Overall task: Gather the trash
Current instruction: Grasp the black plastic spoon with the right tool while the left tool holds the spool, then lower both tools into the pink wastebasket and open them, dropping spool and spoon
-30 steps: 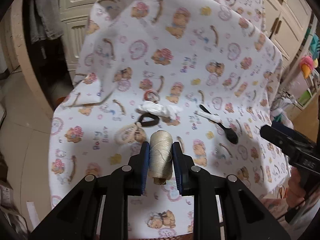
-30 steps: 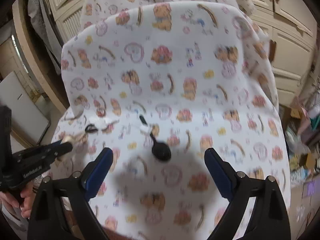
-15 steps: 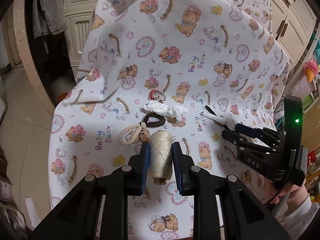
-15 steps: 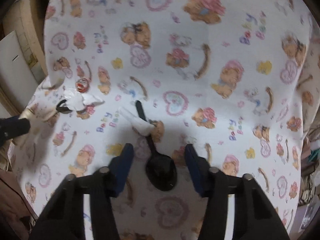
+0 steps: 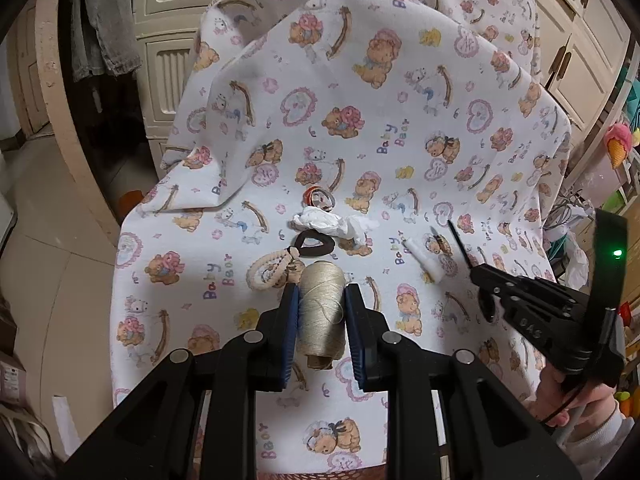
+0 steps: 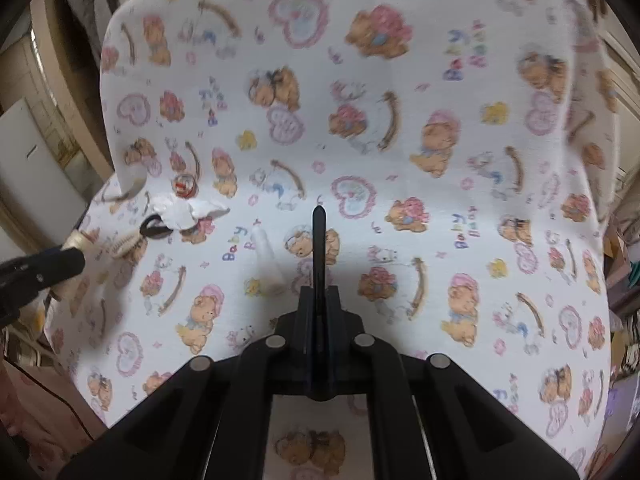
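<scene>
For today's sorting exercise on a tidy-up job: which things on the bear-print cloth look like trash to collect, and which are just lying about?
Likely trash:
- black plastic spoon, gripped in the right gripper, whose jaws have just been closing
- crumpled white tissue
- small white paper roll

Probably just lying about:
- thread spool, held in the left gripper
- black hair tie
- beaded loop
- small round item, too small to identify
</scene>
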Available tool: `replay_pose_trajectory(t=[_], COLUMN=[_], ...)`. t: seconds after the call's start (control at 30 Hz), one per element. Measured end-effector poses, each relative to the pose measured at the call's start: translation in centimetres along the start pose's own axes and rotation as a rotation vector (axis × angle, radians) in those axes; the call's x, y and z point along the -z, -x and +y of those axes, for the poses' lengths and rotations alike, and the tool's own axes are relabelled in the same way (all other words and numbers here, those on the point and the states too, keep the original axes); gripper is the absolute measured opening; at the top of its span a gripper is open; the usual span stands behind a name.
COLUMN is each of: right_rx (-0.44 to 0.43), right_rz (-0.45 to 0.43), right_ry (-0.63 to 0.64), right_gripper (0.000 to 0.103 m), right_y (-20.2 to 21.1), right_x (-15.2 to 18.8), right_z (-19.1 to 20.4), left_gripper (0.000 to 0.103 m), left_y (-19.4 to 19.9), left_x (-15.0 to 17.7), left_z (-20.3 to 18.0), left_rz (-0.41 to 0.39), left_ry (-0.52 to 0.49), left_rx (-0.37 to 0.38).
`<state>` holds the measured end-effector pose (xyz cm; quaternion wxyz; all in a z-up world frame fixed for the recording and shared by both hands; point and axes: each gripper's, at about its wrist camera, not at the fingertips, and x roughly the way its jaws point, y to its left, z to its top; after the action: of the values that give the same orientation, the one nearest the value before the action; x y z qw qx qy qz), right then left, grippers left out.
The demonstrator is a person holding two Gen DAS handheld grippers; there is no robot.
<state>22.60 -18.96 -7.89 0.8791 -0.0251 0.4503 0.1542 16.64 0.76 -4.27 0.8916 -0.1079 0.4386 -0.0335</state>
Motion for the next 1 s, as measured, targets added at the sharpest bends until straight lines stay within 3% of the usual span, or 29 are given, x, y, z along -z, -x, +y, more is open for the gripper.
replay_pose_trajectory(t=[0.33,0.5,0.83,1.0], right_rx=[-0.045,-0.072,-0.127,-0.155], right_rz=[-0.097,-0.135,-0.189,-0.168], right_ry=[-0.017,-0.029,-0.045,-0.046], right_gripper=[0.005,0.005,0.005,0.005], right_y=[6.6,9.7,15.8,18.2], right_x=[1.2,2.2,7.3,10.0], right_z=[0.1,1.5,5.3,7.3], left_gripper=[0.022,0.022,0.022,0.022], left_y=[1.3,3.1,10.2,12.0], left_x=[0.6,1.5,4.4,6.8], left_z=[-0.6,-0.1,-2.2,-3.2], left_rz=[-0.012,-0.021,-0.044,-0.055], left_ry=[-0.024,0.017,-0.021,-0.045], left_rx=[0.019,0.043,0.067,0.052])
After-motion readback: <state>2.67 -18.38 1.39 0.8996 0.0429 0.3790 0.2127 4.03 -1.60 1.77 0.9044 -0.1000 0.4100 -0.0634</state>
